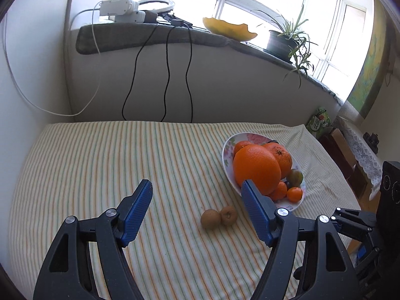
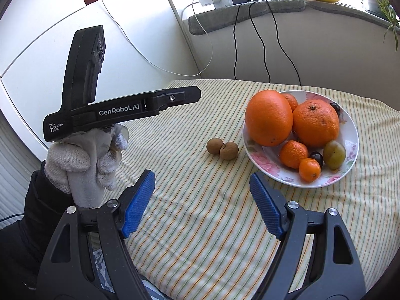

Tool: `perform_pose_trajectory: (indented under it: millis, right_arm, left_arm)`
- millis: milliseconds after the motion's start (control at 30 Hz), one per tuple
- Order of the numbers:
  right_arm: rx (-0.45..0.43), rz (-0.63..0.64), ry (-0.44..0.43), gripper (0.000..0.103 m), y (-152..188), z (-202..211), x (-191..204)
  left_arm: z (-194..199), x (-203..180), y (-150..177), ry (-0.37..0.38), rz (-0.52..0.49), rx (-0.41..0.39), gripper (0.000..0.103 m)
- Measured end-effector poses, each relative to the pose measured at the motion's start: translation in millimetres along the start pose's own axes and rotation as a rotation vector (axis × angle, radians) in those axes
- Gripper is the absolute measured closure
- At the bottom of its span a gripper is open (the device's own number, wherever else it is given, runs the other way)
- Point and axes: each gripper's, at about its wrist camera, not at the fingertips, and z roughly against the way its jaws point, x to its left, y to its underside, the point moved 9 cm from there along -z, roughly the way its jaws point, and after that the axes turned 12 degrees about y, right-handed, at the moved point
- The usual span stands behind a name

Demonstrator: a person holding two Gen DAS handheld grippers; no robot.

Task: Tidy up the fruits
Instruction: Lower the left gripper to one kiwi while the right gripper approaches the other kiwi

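Note:
Two small brown fruits (image 1: 219, 218) lie side by side on the striped cloth, also in the right wrist view (image 2: 222, 147). A floral plate (image 1: 226, 150) to their right holds two large oranges (image 1: 257, 168), small tangerines, a green plum and dark fruits; it shows in the right wrist view (image 2: 350, 135) too. My left gripper (image 1: 196, 195) is open and empty, the brown fruits lying just ahead between its jaws. My right gripper (image 2: 202, 182) is open and empty, nearer than the fruits. The left gripper's body (image 2: 120, 110) shows at the left of the right wrist view, held by a gloved hand.
The table (image 1: 100, 162) is covered with a striped cloth and stands against a white wall. Cables (image 1: 166, 75) hang from the windowsill, which holds a power strip (image 1: 122, 10), a yellow dish (image 1: 228, 28) and a potted plant (image 1: 287, 40). Furniture (image 1: 350, 150) stands at the right.

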Motion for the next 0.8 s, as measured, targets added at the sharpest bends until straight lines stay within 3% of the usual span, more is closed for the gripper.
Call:
perform_pose_trajectory:
  millis: [100, 167, 333, 533, 800]
  right_arm:
    - [0.015, 0.028, 0.045, 0.046, 6, -15, 5]
    - [0.034, 0.023, 0.07, 0.05, 11, -26, 3]
    - [0.065, -0.007, 0.12, 0.063, 16, -53, -2]
    - [0.068, -0.04, 0.165, 0.07, 9, -72, -8]
    - [0.077, -0.059, 0.188, 0.071, 1, -87, -13]
  left_arm:
    - [-3, 3, 12, 0.017, -0.013, 0.032, 0.035]
    - [-6, 1, 21, 0.033, -0.028, 0.061, 0.046]
    - [-17, -2, 40, 0.07, -0.065, 0.119, 0.057]
    - [-30, -6, 46, 0.115, -0.076, 0.158, 0.064]
    - [-40, -5, 49, 0.155, -0.086, 0.188, 0.066]
